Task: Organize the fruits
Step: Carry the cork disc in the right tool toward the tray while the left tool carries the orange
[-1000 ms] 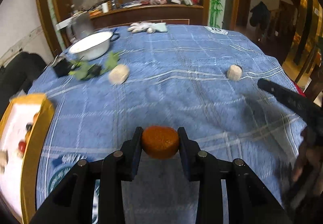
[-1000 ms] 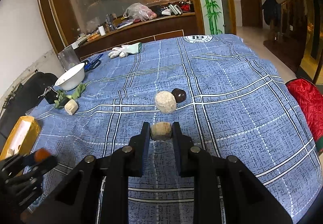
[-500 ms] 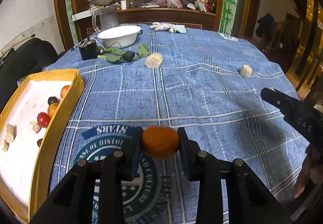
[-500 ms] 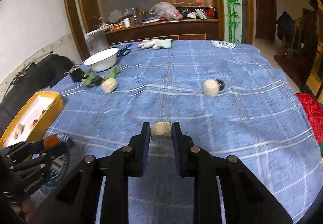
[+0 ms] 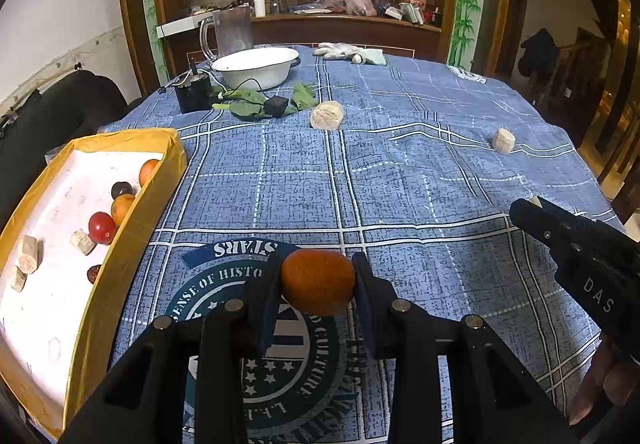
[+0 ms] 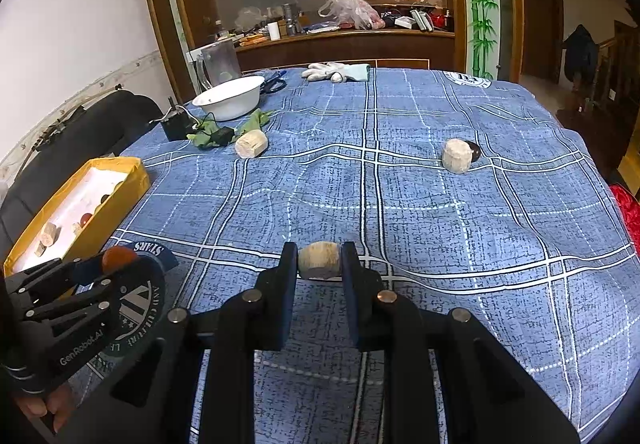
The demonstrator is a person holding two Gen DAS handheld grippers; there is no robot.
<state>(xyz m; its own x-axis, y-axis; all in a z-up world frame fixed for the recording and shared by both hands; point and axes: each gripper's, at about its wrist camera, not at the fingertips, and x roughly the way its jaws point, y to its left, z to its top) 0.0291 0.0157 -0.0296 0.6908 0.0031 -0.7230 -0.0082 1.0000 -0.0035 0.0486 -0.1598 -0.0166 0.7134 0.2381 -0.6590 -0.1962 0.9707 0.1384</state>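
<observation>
Fruit is being carried nearer the yellow box (image 5: 132, 212); orange fruit (image 5: 318, 281) is being clamped by left gripper (image 5: 316, 286), beige chunk (image 6: 319, 259) by right gripper (image 6: 319, 264).

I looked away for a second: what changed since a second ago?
Both grippers swung left toward the yellow tray, now in fuller view. The left gripper still clamps the orange fruit; the right gripper still clamps the beige chunk. Nothing released.
</observation>
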